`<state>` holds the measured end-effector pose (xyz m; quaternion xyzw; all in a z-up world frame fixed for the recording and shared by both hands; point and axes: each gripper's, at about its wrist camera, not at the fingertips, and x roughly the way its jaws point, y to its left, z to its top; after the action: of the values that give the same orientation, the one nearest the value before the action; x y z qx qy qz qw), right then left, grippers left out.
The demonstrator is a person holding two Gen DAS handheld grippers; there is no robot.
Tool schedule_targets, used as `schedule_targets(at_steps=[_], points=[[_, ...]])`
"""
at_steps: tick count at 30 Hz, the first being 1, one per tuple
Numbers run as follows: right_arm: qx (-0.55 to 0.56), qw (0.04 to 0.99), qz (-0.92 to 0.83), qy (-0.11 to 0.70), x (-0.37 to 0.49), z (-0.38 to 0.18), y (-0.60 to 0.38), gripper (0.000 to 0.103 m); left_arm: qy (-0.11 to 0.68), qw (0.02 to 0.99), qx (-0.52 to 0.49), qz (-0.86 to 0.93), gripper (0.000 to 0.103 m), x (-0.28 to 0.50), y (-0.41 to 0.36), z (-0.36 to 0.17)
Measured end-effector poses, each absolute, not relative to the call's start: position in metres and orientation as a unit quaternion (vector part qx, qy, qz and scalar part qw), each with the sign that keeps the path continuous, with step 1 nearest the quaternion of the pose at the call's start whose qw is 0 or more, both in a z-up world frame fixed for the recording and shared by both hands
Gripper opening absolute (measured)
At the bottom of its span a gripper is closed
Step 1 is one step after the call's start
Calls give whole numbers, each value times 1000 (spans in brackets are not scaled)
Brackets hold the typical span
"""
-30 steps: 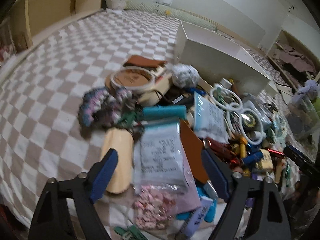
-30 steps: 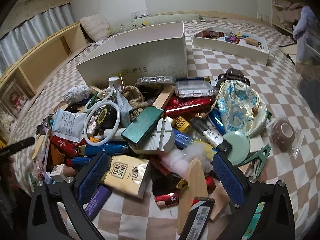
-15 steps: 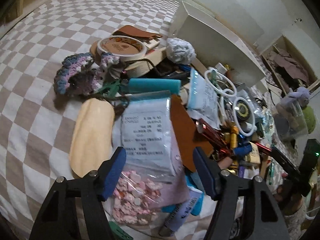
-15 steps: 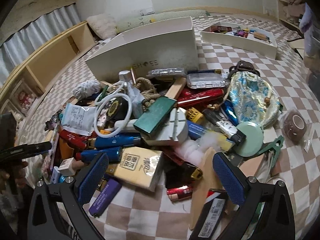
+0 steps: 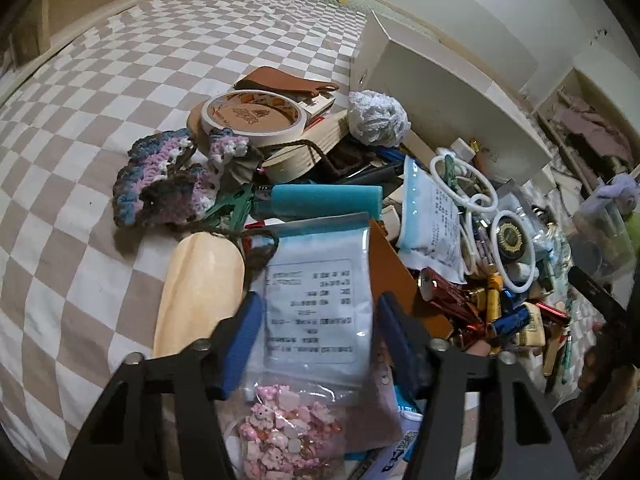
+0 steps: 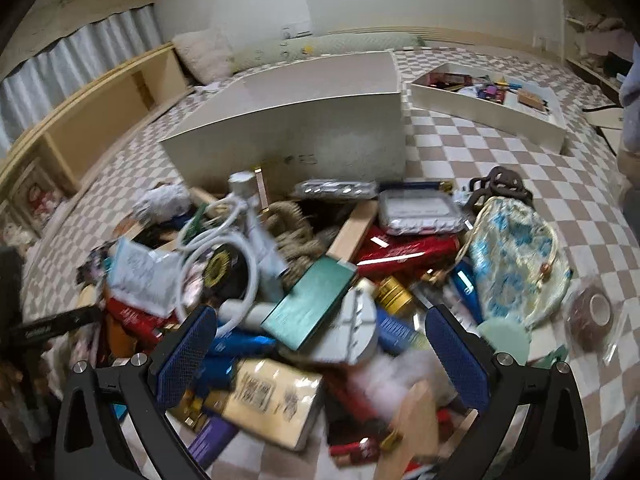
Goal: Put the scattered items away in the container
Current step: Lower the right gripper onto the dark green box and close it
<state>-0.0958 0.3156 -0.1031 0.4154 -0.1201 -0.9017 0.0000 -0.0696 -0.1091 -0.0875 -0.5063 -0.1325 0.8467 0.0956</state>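
A clear zip bag (image 5: 316,280) with a white label and pink beads lies on top of the pile of scattered items. My left gripper (image 5: 316,308) straddles it and its jaws are closing, the blue pads (image 5: 244,332) right at the bag's two edges. I see no firm pinch on the bag. My right gripper (image 6: 320,320) hangs open over the pile, above a green box (image 6: 312,304) and a yellow packet (image 6: 272,400), with nothing gripped. The large white box (image 6: 304,120) stands just behind the pile, also seen as a white box (image 5: 440,92) in the left wrist view.
A tape roll (image 5: 252,116), a crocheted piece (image 5: 160,176), a wooden oval (image 5: 200,288) and a teal foam block (image 5: 324,200) surround the bag. A brocade pouch (image 6: 516,264) lies right of the pile. A shallow white tray (image 6: 492,108) holding several small items sits far right. Checkered cloth covers the surface.
My left gripper has come down over the beaded bag and its jaws have narrowed around it. The right gripper has slid forward over the pile, still wide open.
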Motion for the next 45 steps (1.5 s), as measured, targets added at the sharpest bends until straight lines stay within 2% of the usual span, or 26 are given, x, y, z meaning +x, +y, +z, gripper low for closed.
schedule_targets(at_steps=[5,9,18,24,35,36,39,44,45], points=[[423,5,-904,-61,-113,-104,311,103,-133,119,-497,849,48,-63,-105,-82],[435,50,-899,-35,-125,-103,311,103,-124,149,-482,854,42,-59,-94,-74],[480,188,-855,55,-158,-111,297,103,-108,176,-468,859,42,-60,-80,-70],[521,257,-812,55,-169,-125,290,103,-104,168,-468,862,42,-61,-83,-71],[539,275,-791,86,-139,-118,288,103,-92,146,-464,869,42,-59,-84,-70],[540,277,-790,86,-136,-118,287,103,-92,144,-464,869,43,-59,-84,-70],[529,260,-799,115,-126,-118,279,103,-88,133,-463,872,60,-58,-84,-71],[509,206,-817,173,-124,-122,265,101,-84,123,-462,874,61,-59,-87,-72],[507,203,-816,191,-124,-124,261,94,-83,122,-464,874,63,-59,-87,-73]])
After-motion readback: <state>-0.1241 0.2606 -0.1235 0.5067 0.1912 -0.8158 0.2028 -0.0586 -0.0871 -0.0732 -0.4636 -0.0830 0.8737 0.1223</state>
